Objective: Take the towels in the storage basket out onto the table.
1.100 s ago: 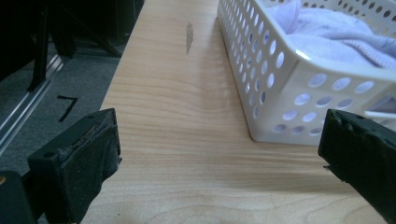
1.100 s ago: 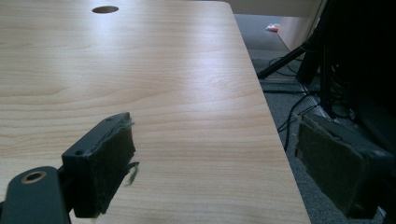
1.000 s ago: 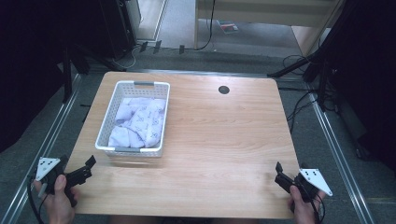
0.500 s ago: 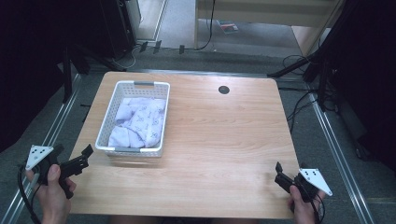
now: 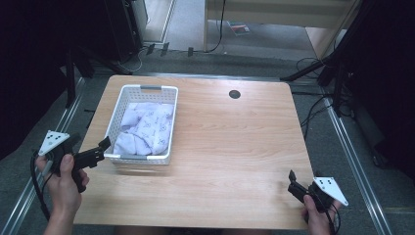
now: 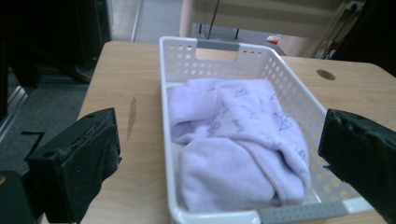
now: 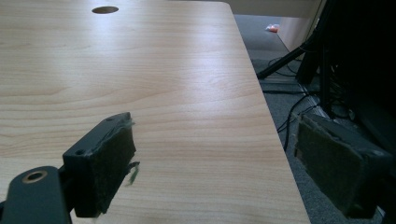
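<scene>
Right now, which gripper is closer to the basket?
The left gripper: its open jaws sit right at the white basket's near corner, while the right gripper hangs at the table's opposite corner.

A white basket (image 5: pixel 142 125) holding lilac cloth (image 5: pixel 147 127) occupies the table's (image 5: pixel 235 147) left; the right side lies bare.

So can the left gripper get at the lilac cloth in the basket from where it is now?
Probably yes. The left gripper is open at the near end of the basket, and the lilac cloth lies uncovered; only the low near rim stands between.
</scene>
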Demonstrator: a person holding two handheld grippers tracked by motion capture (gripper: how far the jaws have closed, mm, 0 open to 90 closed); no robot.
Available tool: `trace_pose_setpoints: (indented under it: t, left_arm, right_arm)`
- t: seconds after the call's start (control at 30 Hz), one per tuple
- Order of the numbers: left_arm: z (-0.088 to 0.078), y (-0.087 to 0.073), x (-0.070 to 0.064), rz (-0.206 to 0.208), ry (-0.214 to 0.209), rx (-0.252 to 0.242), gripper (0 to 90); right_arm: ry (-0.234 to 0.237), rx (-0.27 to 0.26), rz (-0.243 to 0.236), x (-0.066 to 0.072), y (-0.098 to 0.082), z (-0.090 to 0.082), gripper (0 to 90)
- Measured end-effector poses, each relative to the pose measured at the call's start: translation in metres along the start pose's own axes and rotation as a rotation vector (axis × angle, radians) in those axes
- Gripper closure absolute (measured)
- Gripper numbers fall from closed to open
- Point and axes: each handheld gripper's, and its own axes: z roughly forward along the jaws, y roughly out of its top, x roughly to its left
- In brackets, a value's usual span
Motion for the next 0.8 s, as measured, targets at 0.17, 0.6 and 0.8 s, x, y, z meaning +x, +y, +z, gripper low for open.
trace_pose_setpoints:
  t: [0.17,0.6,0.8]
  left_arm:
    - [0.014,0.012,-0.011,0.040,-0.046,0.038,0.0]
    - [0.070,0.026,-0.029,0.031,-0.120,0.173,0.0]
    - [0.096,0.033,-0.038,0.040,-0.144,0.231,0.0]
  right_arm:
    - [0.003,0.000,0.001,0.000,0.000,0.000,12.7]
    - [0.003,0.001,0.006,-0.001,0.000,0.000,12.7]
    - [0.003,0.001,0.004,-0.001,0.000,0.000,12.7]
